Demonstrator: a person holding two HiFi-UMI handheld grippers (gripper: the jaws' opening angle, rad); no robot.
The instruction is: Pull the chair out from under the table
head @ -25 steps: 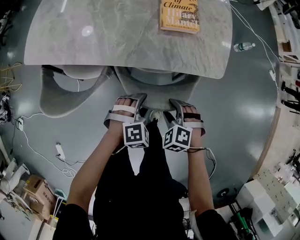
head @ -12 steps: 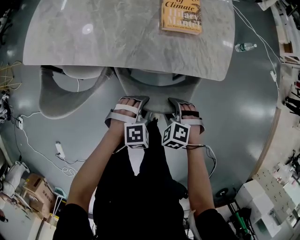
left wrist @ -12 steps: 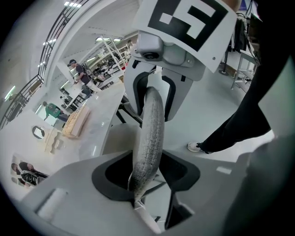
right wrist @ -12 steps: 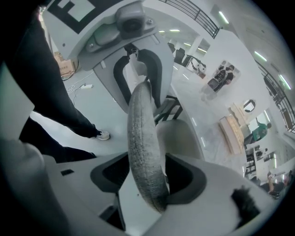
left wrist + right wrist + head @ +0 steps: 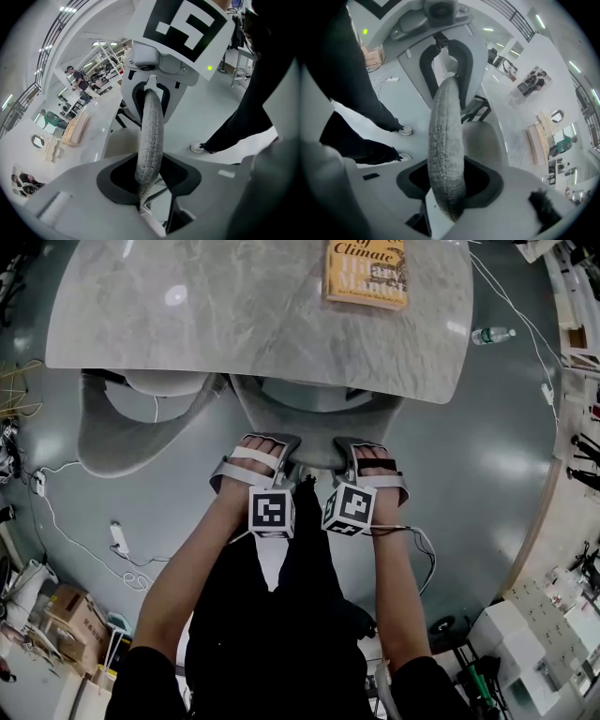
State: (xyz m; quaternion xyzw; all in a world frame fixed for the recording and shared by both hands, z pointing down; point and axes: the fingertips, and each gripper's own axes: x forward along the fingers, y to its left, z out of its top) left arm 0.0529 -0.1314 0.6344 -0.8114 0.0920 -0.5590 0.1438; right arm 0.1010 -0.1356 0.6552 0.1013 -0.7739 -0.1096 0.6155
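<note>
Two grippers, the left gripper and the right gripper, sit side by side on the top rim of the chair. Both sets of jaws have just been closing, and in each gripper view the rim runs straight between them. The left jaws pinch its narrow edge. The right jaws wrap a thicker stretch and appear to press on it. This looks like the grip needed before any pull; the chair is not yet drawn out. Beyond the jaws, its seat is tucked beneath the table. The chair is pale grey with a curved, rough-textured back. A second chair stands off beyond the left jaws' outer side.
</note>
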